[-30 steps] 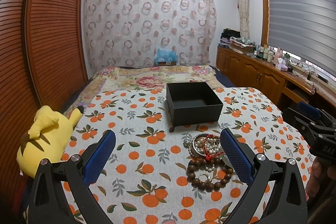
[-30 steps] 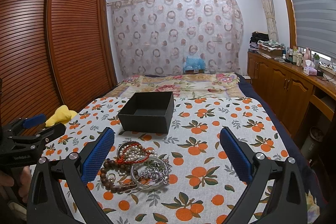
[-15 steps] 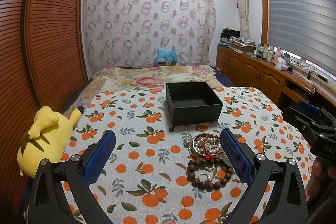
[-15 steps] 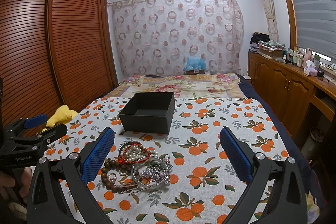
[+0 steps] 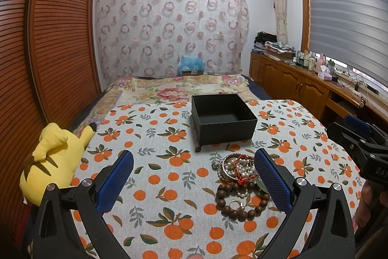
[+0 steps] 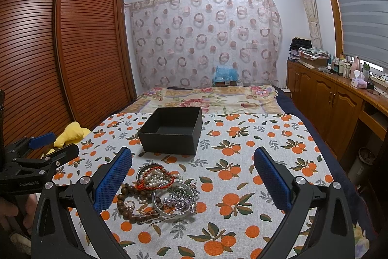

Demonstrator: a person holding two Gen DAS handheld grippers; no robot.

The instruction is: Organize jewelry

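Nothing has moved: both spread tools [image 5: 194, 180] [image 6: 193, 176] hover near the jewelry pile [image 6: 157, 193].

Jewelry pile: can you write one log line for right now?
left gripper: open, empty | right gripper: open, empty | jewelry pile: on cloth, untouched | black box: empty, behind pile

An orange-print cloth [image 5: 169, 176] is covering the near part of the bed [image 5: 169, 89]. An open black box [image 5: 223, 121] is sitting on the cloth, and just in front of it a jewelry pile [image 5: 240, 183] is lying tangled: beads, pearls, bangles. A yellow plush toy [image 5: 51, 162] is resting at the cloth's left edge.
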